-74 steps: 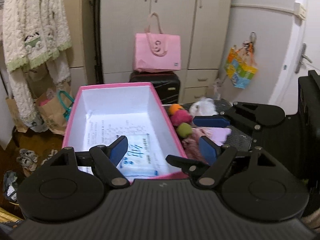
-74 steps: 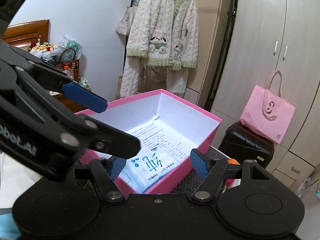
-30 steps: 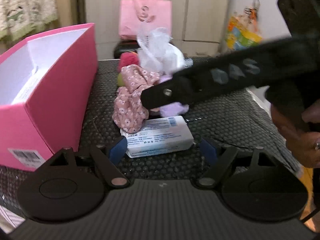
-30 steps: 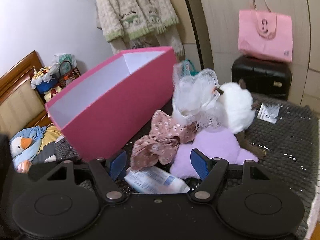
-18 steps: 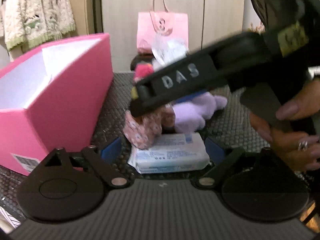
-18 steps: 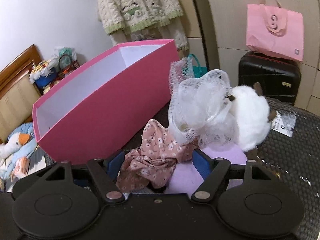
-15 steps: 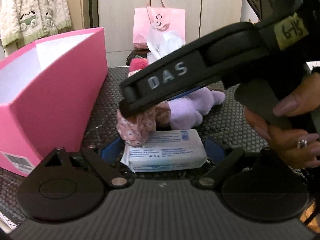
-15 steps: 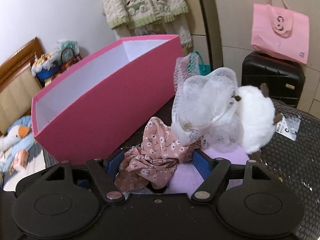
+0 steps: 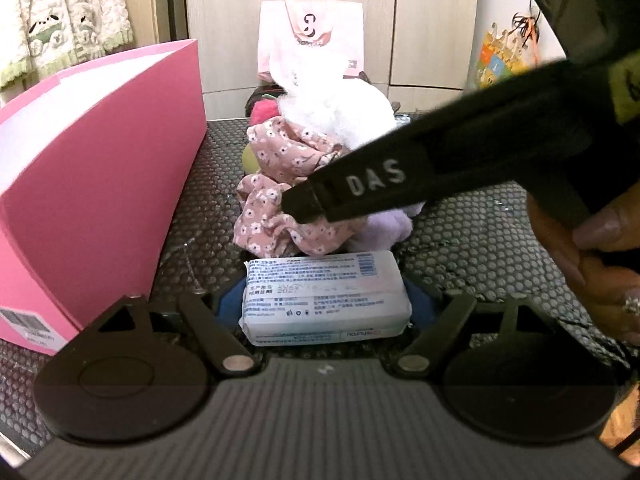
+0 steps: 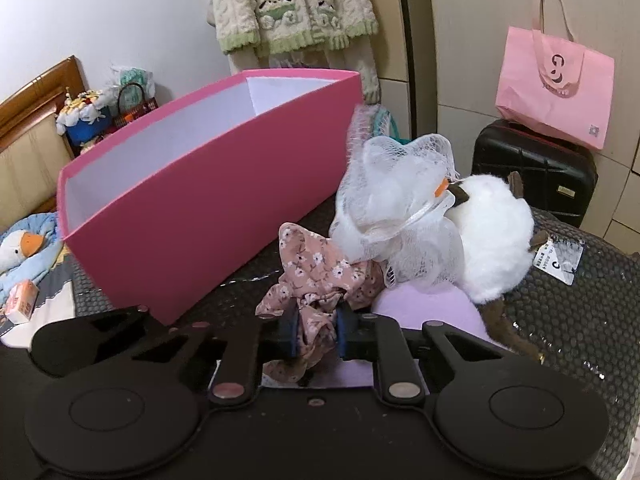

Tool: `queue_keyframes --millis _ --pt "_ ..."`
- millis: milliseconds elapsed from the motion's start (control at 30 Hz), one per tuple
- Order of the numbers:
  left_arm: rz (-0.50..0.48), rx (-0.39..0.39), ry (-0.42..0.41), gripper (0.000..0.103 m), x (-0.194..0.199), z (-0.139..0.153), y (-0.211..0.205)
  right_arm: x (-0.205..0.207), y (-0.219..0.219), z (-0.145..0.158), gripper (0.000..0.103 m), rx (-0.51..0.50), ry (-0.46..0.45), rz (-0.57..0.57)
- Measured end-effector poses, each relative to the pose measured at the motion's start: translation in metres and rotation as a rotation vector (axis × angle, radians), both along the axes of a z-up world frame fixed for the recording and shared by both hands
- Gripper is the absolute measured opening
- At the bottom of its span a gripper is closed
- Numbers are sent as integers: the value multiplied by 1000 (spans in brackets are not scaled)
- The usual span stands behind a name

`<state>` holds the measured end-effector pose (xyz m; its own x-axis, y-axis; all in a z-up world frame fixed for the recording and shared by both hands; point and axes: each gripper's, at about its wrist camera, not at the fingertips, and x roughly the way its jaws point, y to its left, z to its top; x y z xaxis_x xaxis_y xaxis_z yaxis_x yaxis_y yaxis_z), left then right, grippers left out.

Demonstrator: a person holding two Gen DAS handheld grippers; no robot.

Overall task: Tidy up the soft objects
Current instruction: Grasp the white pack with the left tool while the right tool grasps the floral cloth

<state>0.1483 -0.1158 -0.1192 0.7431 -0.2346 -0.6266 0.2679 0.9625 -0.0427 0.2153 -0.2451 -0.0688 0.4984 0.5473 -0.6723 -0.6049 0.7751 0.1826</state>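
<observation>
A white wet-wipes pack (image 9: 326, 296) lies on the black mesh tabletop (image 9: 472, 248), and my left gripper (image 9: 325, 307) is shut on its two ends. My right gripper (image 10: 316, 330) is shut on a pink floral scrunchie (image 10: 320, 276), which also shows in the left wrist view (image 9: 284, 184) under the right gripper's black arm (image 9: 440, 172). Behind it lie a white mesh pouf (image 10: 394, 216), a white plush (image 10: 494, 236) and a lilac plush (image 10: 428, 312). The pink box (image 10: 208, 216) stands to the left (image 9: 100, 176).
A pink tote bag (image 10: 554, 88) sits on a black suitcase (image 10: 532, 172) behind the table. A knitted cardigan (image 10: 292, 4) hangs at the back. A goose plush (image 10: 24, 248) lies on the bed at left. Red and green pompoms (image 9: 262, 114) sit behind the pile.
Both grippers left the pink box and came down to the pile. The left one closed on the wipes pack; the right one closed on the floral scrunchie.
</observation>
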Motion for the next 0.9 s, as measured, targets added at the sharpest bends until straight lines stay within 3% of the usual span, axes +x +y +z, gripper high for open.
queue_keyframes --millis 167,433,900 --pt "-36 -46 8 79 -13 5 14 -14 -1 2 21 70 18 22" --pt "-76 -90 47 80 -14 9 35 -43 -5 7 21 73 -17 -17" --pt "-146 -27 109 80 -36 21 54 -92 -7 0 21 -35 -36 -96"
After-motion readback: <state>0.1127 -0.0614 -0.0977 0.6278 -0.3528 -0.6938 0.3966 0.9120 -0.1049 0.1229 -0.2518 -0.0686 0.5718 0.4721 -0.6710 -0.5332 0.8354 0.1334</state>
